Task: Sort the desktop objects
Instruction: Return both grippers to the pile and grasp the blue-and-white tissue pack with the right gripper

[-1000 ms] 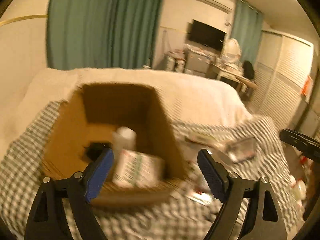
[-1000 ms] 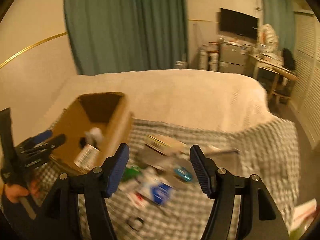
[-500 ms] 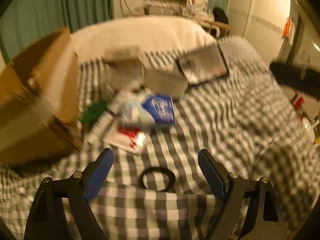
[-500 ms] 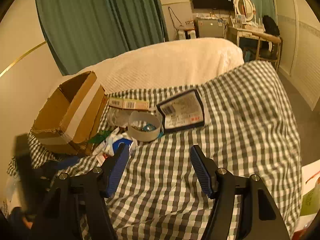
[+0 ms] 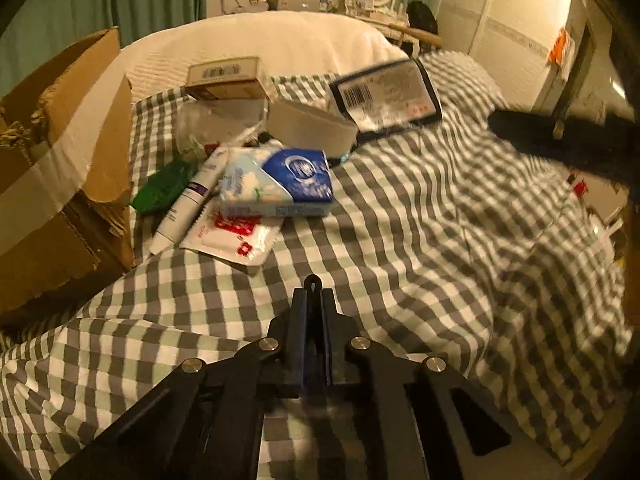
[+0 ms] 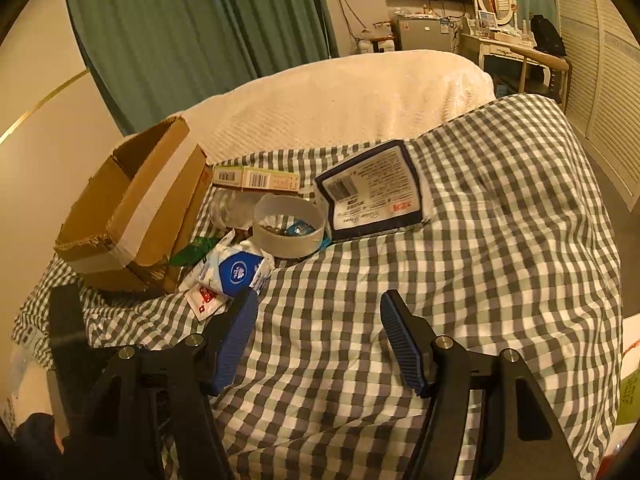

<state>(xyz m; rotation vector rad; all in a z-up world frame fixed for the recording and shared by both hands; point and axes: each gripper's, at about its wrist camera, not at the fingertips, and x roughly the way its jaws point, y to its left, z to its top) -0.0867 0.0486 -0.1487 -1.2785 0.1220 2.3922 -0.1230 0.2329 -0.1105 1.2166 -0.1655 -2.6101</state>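
My left gripper (image 5: pixel 314 292) is low over the checked cloth (image 5: pixel 420 240). Its jaws are closing and stand pressed together on a thin black ring (image 5: pixel 313 281); only a small loop of it pokes out at the tips. Beyond it lies a pile: a blue-and-white tissue pack (image 5: pixel 280 184), a white tube (image 5: pixel 188 204), a red-and-white sachet (image 5: pixel 232 236), a green packet (image 5: pixel 160 188), a tape roll (image 5: pixel 312 128) and a dark-edged packet (image 5: pixel 384 96). An open cardboard box (image 5: pixel 48 184) stands to the left. My right gripper (image 6: pixel 316 344) hangs open over bare cloth, nothing between its fingers.
A small barcoded carton (image 6: pixel 256 178) and crumpled clear plastic (image 6: pixel 232 208) lie behind the tape roll (image 6: pixel 288 226). A white bedspread (image 6: pixel 340 96) continues past the cloth. The cloth drops off at the right edge (image 6: pixel 600 280). Green curtains and a dresser stand far behind.
The left gripper swung from over the box down to the cloth, then shut on the black ring that lay between its open fingers. The right gripper sank lower, still open.
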